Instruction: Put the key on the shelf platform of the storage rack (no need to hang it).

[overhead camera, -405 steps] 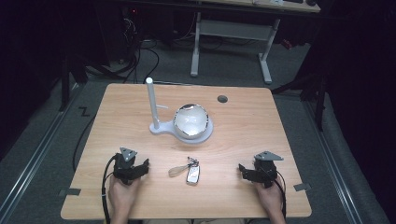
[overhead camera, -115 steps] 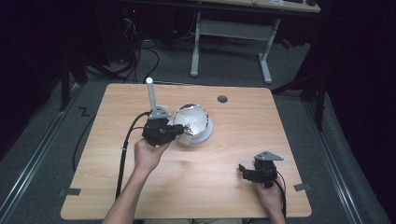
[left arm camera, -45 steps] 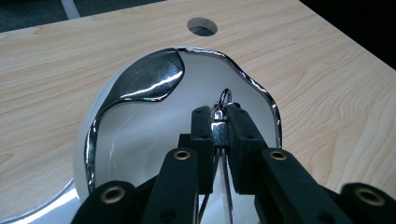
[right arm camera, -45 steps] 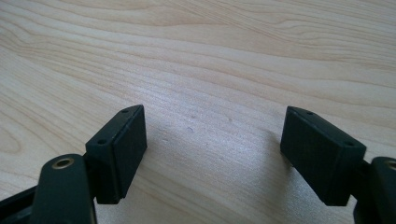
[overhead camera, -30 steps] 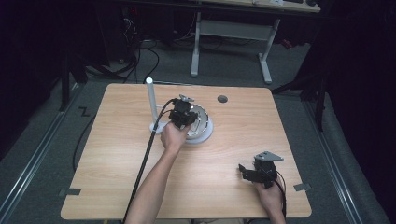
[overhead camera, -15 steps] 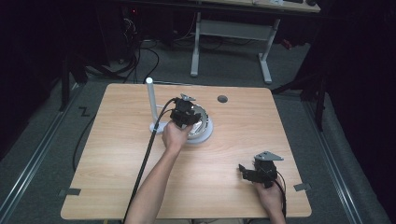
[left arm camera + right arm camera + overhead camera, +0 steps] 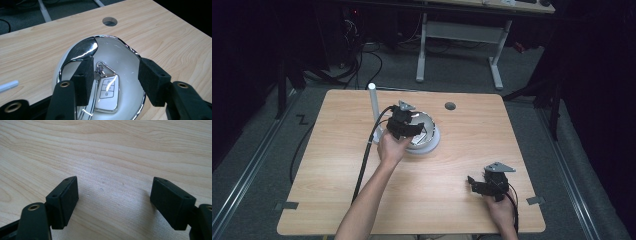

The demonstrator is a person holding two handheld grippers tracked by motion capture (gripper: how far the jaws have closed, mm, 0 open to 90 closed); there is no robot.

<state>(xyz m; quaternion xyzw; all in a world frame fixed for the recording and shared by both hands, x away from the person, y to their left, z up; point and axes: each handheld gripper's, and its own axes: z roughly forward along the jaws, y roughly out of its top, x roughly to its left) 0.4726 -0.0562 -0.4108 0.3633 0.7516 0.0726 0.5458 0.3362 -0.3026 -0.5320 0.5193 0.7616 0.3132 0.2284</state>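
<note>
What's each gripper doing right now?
Left gripper: open, empty, above the car key fob lying in the silver bowl.
Right gripper: open, empty, over the table.

A light wooden table (image 7: 452,195) with a visible grain stands on grey carpet (image 7: 532,75). Near its far edge, right of centre, is a round cable hole (image 7: 450,106). A white upright post (image 7: 373,107) rises on the far left part of the tabletop. Beyond the table, a white desk frame (image 7: 459,37) stands with two legs on flat feet, and dark cables (image 7: 362,57) lie tangled on the floor to its left. A metal rail (image 7: 257,160) runs along the floor at the left, another (image 7: 569,175) at the right. Small tape pieces (image 7: 285,205) mark the floor beside the near corners.
</note>
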